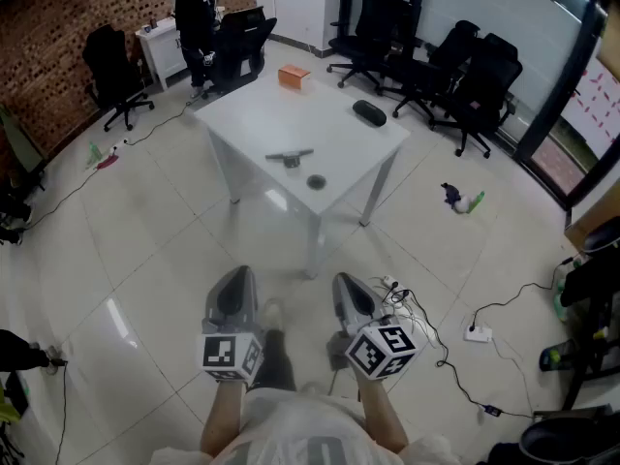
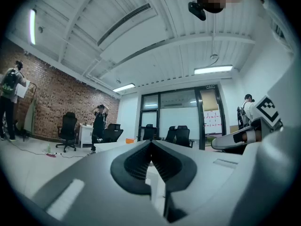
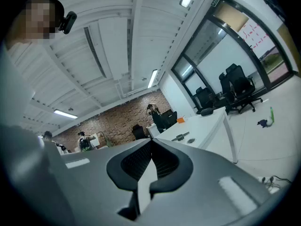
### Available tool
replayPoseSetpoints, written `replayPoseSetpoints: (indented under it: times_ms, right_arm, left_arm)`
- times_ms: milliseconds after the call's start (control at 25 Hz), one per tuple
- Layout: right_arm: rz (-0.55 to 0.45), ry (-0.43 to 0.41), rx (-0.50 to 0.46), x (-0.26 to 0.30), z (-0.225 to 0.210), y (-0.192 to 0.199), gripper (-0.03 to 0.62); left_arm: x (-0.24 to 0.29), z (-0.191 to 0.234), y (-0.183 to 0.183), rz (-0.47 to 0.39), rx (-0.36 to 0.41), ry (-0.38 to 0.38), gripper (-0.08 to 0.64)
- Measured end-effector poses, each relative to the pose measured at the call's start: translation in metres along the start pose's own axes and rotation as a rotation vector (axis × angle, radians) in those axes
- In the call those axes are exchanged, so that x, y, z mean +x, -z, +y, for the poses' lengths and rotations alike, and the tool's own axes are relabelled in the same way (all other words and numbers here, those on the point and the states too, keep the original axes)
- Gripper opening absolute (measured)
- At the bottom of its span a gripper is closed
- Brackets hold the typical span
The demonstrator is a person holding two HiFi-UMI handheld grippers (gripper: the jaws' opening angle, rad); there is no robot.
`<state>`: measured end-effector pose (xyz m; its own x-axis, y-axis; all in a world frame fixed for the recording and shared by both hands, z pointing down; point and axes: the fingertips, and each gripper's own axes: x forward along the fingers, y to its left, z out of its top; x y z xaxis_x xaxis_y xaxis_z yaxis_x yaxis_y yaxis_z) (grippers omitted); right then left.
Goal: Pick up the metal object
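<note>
In the head view, the metal object (image 1: 290, 157) is seen small, grey and roughly T-shaped, its detail not made out. It lies at mid-frame on the white counter (image 1: 329, 134), well apart from the left gripper (image 1: 235, 294) and right gripper (image 1: 354, 303) at the bottom edge.

In the left gripper view, the dark ribbed jaws are clenched on nothing, and the metal object cannot be picked out.

In the right gripper view, the jaws are likewise clenched empty. The metal object is seen far off, just right of their tips.
</note>
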<state>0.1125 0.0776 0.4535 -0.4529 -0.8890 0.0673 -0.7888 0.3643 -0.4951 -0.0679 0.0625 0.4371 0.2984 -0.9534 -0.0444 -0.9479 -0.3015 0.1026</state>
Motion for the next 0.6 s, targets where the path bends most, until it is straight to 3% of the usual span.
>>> replayPoseSetpoints:
  times_ms: [160,360,600]
  right_arm:
    - [0.012,0.016,-0.012,0.081,-0.021,-0.007,0.011]
    - [0.001,0.021,-0.044,0.195,-0.030,-0.035,0.011]
    - [-0.031,0.056,-0.096,0.309,-0.036,-0.069,0.012]
  left_arm:
    - [0.075,0.038,0.007,-0.009,-0.020,0.007,0.000]
    - [0.181,0.098,-0.010,-0.034,-0.042,0.021,0.000]
    - [0.289,0.147,-0.030,-0.035,-0.025,0.093,0.000]
